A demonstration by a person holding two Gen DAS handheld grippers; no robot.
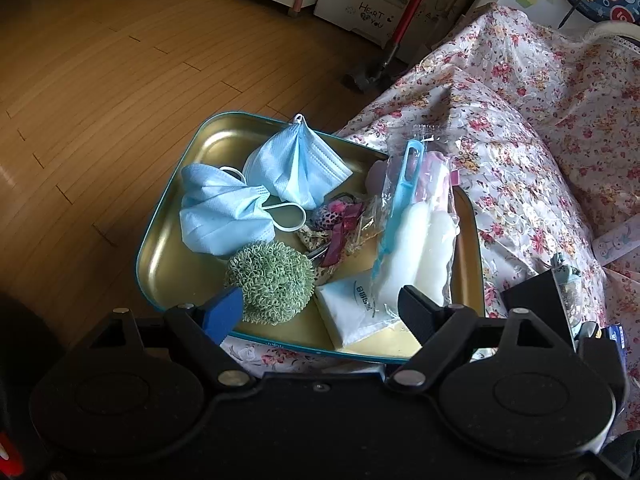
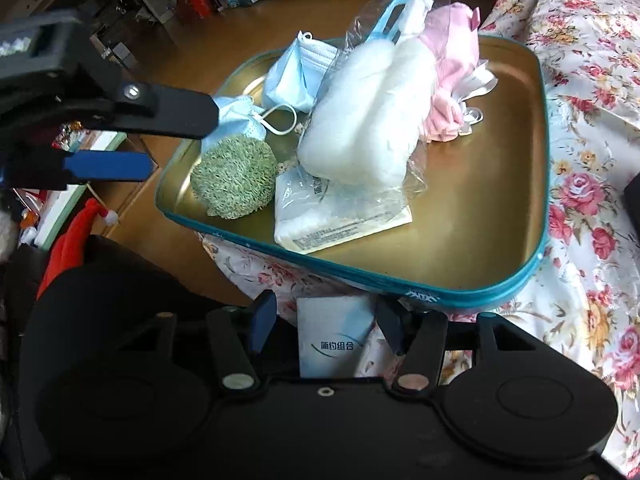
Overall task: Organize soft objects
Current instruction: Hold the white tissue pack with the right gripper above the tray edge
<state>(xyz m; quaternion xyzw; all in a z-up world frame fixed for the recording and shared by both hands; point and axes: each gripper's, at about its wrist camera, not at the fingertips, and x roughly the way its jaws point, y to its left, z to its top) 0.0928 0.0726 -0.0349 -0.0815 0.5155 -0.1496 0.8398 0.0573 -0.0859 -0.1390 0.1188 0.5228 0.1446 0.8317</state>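
Observation:
A teal-rimmed gold tin tray rests on the floral bedcover. It holds two blue face masks, a green scrubber ball, a bagged white sponge brush with a blue handle, a white tissue pack, hair ties and pink cloth. My left gripper is open, over the tray's near edge by the green ball. My right gripper is shut on a second tissue pack, just in front of the tray.
Floral bedcover spreads right of the tray. Wooden floor lies to the left. A red-handled vacuum leans by white cabinets at the back. Red cloth and clutter sit at the left in the right wrist view.

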